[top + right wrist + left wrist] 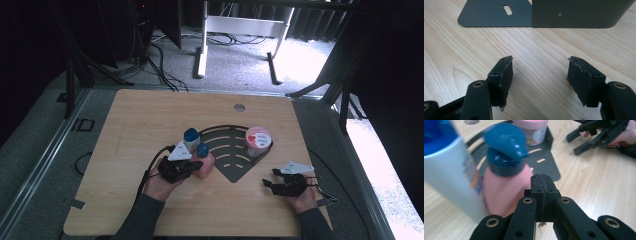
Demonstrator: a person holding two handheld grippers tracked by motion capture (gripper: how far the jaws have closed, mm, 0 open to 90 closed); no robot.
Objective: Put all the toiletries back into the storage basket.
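The pink bottle [204, 165] with a blue cap stands upright on the worktop [130, 120], at the near left edge of the dark fan-shaped tray [231, 161]. The left hand-held gripper [541, 185] sits just beside it, jaws pressed together on nothing. A white bottle [191, 139] stands just behind. A pink-lidded jar [258, 141] sits on the tray's right. The right hand-held gripper [540, 75] rests near right, jaws spread over bare wood.

A light wooden counter [150, 125] carries a dark fan-shaped metal rack [235, 167] with curved slots. A pink-lidded round tub [258, 140] stands in the rack's right corner. Beyond the counter, cables [162, 65] trail across grey carpet [240, 60] near a white desk frame [245, 25].
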